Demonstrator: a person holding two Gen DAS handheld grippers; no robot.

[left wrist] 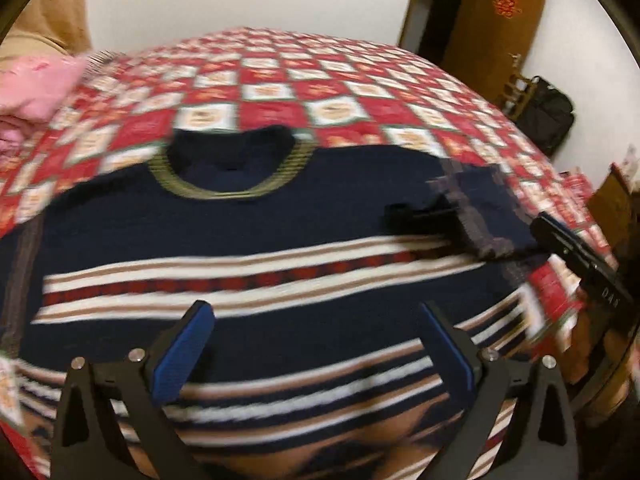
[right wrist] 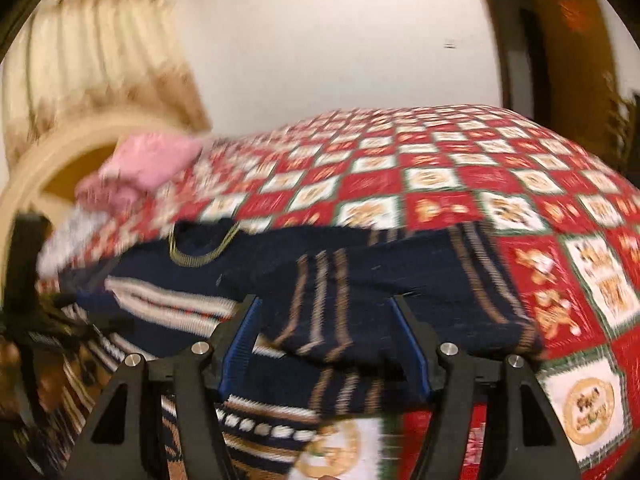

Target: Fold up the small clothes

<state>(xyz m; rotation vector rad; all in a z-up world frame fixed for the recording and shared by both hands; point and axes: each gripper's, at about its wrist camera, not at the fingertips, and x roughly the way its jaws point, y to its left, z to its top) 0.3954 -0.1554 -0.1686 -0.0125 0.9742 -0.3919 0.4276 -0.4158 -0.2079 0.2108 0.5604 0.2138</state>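
Note:
A navy knitted sweater (left wrist: 256,220) with white, tan and red stripes lies flat on the bed, collar (left wrist: 224,184) away from me. My left gripper (left wrist: 316,316) is open and empty just above its lower stripes. The right sleeve (right wrist: 384,288) is folded in over the body. My right gripper (right wrist: 324,308) is open, fingers (right wrist: 408,336) on either side of that sleeve; I cannot tell if they touch it. The right gripper also shows in the left wrist view (left wrist: 424,216) near the sleeve cuff (left wrist: 476,216). Both views are blurred.
The bed has a red and white checked quilt (left wrist: 304,76). A pink pillow (left wrist: 36,88) lies at its far left by the headboard (right wrist: 52,160). A black bag (left wrist: 548,116) and a brown door (left wrist: 488,20) stand beyond the bed's right side.

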